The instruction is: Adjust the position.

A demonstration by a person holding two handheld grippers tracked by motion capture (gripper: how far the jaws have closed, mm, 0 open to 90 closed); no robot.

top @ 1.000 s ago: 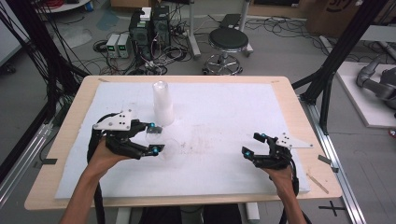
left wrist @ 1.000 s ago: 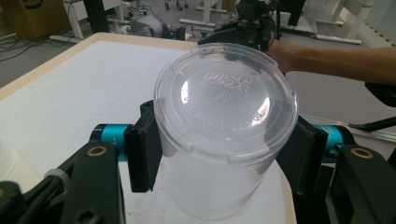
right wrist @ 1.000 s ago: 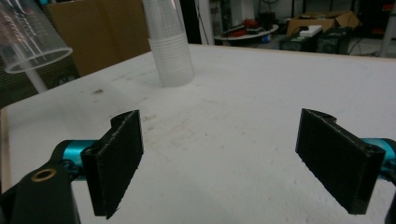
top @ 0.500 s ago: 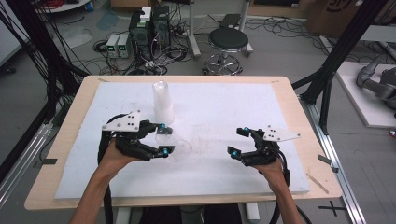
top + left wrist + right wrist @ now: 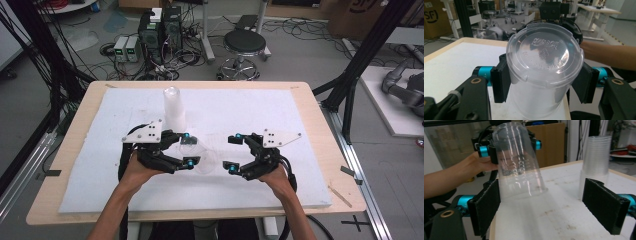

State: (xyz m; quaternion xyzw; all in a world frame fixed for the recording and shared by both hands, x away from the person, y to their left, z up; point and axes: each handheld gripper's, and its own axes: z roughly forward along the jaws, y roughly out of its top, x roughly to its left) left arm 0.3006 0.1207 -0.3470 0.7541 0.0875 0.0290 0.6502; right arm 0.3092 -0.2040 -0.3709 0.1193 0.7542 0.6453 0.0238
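Note:
A clear plastic cup [image 5: 545, 67] sits between the two black pads of my left gripper [image 5: 544, 82], which is shut on its wall near the base. The cup's base faces that gripper's camera. In the right gripper view the cup [image 5: 517, 162] hangs tilted, base up and wide mouth low over the white mat. In the high view my left gripper [image 5: 189, 148] and the cup [image 5: 202, 156] are at the middle of the table. My right gripper [image 5: 231, 154] faces them from the right, open. Its pads [image 5: 486, 205] stand wide apart with the cup's mouth just ahead of them.
A stack of clear cups [image 5: 174, 107] stands upright behind my left gripper, seen also as the stack [image 5: 596, 160] in the right gripper view. A white foam mat [image 5: 280, 110] covers the wooden table [image 5: 320, 115]. A stool and cables lie on the floor beyond the table.
Both hands have come together toward the table's middle. My left gripper moved right with the cup in it. My right gripper moved left and rose a little, jaws open.

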